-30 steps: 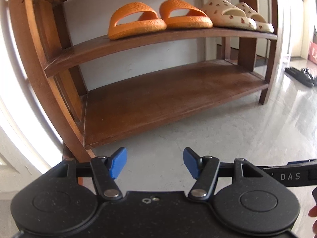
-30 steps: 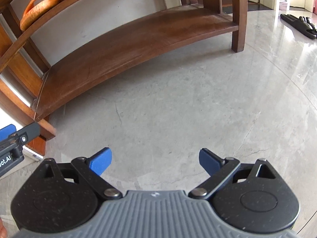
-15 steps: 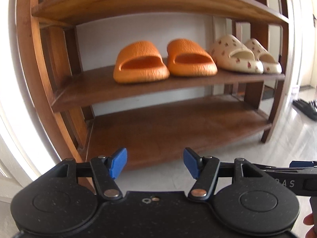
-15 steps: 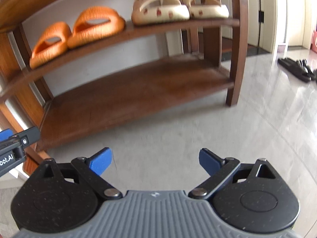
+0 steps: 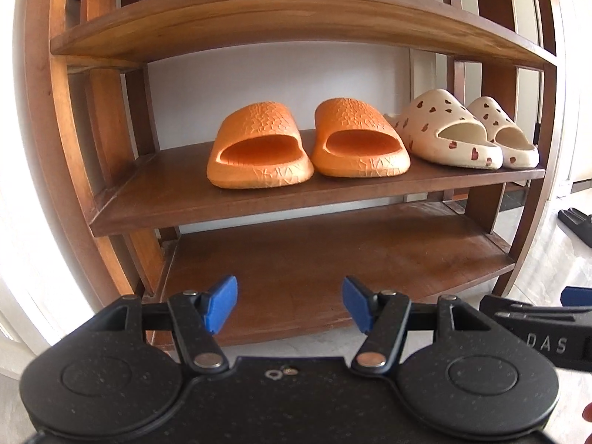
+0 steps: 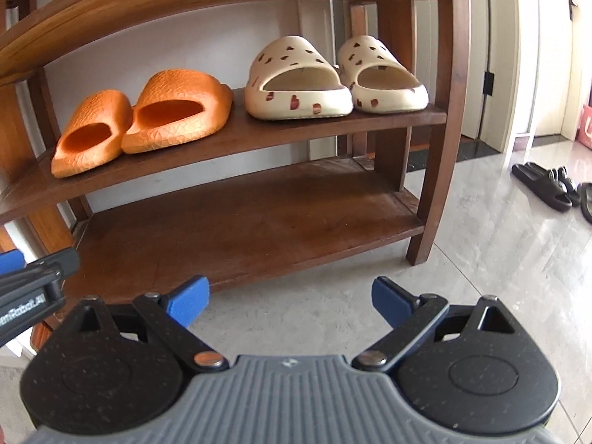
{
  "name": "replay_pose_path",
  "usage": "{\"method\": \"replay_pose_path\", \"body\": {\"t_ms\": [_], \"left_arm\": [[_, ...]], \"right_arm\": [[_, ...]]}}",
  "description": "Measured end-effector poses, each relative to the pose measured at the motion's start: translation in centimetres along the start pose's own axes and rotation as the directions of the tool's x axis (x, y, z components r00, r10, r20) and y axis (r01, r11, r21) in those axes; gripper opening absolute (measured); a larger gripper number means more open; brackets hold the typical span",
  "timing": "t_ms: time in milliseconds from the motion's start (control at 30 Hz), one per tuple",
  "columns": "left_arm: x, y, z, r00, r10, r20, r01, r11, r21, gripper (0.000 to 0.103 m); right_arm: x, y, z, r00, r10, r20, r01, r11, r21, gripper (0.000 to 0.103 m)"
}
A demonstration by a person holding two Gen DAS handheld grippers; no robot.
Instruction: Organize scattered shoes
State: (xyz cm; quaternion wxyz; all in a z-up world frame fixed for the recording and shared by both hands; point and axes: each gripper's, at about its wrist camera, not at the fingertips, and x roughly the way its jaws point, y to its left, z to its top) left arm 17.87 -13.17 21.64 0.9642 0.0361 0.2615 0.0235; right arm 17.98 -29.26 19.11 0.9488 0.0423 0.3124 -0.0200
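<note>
so the right wrist view catches stuff the left one mostly misses: a pair of black flat sandals [image 6: 544, 187] lying on the glossy grey tile floor [image 6: 499, 259] out at 3 o'clock, well apart from the dark brown wooden shoe rack [image 6: 440, 118], plus pale doors behind; the left wrist view only clips those sandals at its right edge, but it shows more of the rack's upper shelves; each camera also catches the other gripper poking in from the side

left gripper [image 5: 289, 303] is held level, pointing at the rack's bottom shelf, blue-tipped jaws spread wide with nothing between them; right gripper [image 6: 290, 298] hovers over the floor just in front of the rack, jaws also wide and holding nothing

middle shelf holds the pair of textured orange rubber slides [image 5: 309, 144] toward 9 o'clock and the pair of cream slides with dark red heart cutouts [image 5: 462, 131] just beside them toward 3 o'clock, all with open ends facing out; bottom shelf [image 5: 333, 259] is bare wood
</note>
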Motion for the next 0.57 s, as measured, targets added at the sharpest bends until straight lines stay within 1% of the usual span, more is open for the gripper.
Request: {"method": "replay_pose_path", "body": {"t_ms": [167, 233, 300, 467, 500, 567], "left_arm": [[0.4, 0.1, -0.3, 1.000, 0.003, 0.006, -0.003, 1.000, 0.004, 0.063], [0.5, 0.2, -0.3, 1.000, -0.018, 0.009, 0.018, 1.000, -0.001, 0.063], [0.4, 0.3, -0.4, 0.999, -0.047, 0.026, 0.047, 0.999, -0.002, 0.063], [-0.2, 0.1, -0.7, 0.993, -0.090, 0.080, 0.089, 0.996, 0.008, 0.063], [-0.3, 0.0, -0.9, 0.992, -0.092, 0.084, 0.092, 0.996, 0.010, 0.063], [-0.3, -0.1, -0.9, 0.995, -0.071, 0.074, 0.070, 0.997, 0.010, 0.063]], "right_arm": [[0.1, -0.1, -0.3, 1.000, 0.014, -0.015, -0.014, 1.000, 0.009, 0.096], [0.2, -0.1, -0.5, 1.000, 0.014, -0.020, -0.014, 1.000, 0.012, 0.096], [0.3, -0.2, -0.7, 1.000, 0.013, -0.026, -0.012, 1.000, 0.015, 0.096], [0.4, -0.2, -1.4, 0.999, 0.017, -0.040, -0.016, 1.000, 0.025, 0.096], [0.5, -0.2, -1.5, 0.999, 0.016, -0.041, -0.015, 1.000, 0.026, 0.096], [0.6, -0.2, -1.6, 0.999, 0.018, -0.049, -0.016, 0.999, 0.034, 0.096]]}}
